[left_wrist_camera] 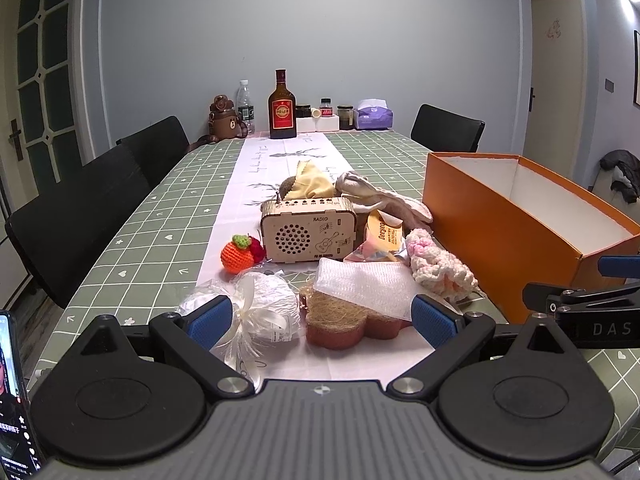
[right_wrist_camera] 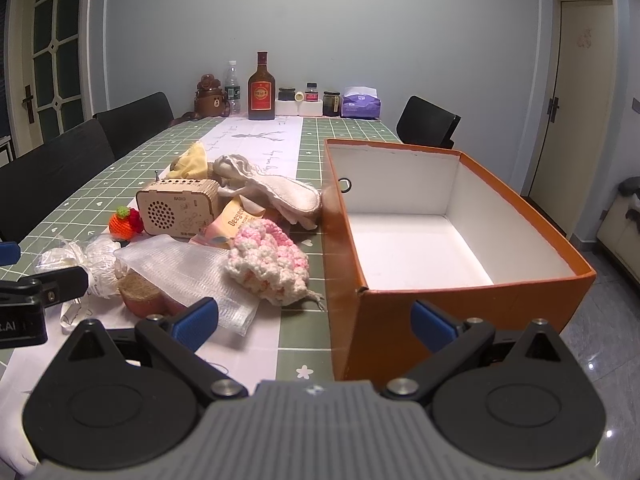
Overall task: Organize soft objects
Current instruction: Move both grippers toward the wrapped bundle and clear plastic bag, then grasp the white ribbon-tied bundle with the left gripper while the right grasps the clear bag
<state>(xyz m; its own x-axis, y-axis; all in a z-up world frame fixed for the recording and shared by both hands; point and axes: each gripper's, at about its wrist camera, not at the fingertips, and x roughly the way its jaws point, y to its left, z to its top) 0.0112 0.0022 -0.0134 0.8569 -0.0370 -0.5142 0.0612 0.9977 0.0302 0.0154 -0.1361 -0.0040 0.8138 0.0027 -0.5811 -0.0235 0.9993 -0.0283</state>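
A pile of soft things lies on the table runner: a pink and white crochet piece (right_wrist_camera: 268, 262) (left_wrist_camera: 438, 266), a white mesh pad (left_wrist_camera: 368, 284) (right_wrist_camera: 188, 268) over a heart-shaped loofah (left_wrist_camera: 340, 322), a white ribbon bundle (left_wrist_camera: 260, 308), an orange crochet fruit (left_wrist_camera: 238, 254) (right_wrist_camera: 124, 222), a beige glove (right_wrist_camera: 276, 194) (left_wrist_camera: 384, 196) and a yellow cloth (left_wrist_camera: 312, 182). An open orange box (right_wrist_camera: 460, 304) (left_wrist_camera: 500, 220) stands to the right, empty. My left gripper (left_wrist_camera: 322, 320) is open, just before the loofah. My right gripper (right_wrist_camera: 316, 322) is open before the box's near left corner.
A wooden radio (left_wrist_camera: 308, 230) (right_wrist_camera: 178, 208) and a snack packet (left_wrist_camera: 382, 238) sit in the pile. Bottles, jars and a tissue pack (left_wrist_camera: 374, 114) line the far edge. Black chairs (left_wrist_camera: 80, 216) flank the table. A phone (left_wrist_camera: 14, 400) stands at the left.
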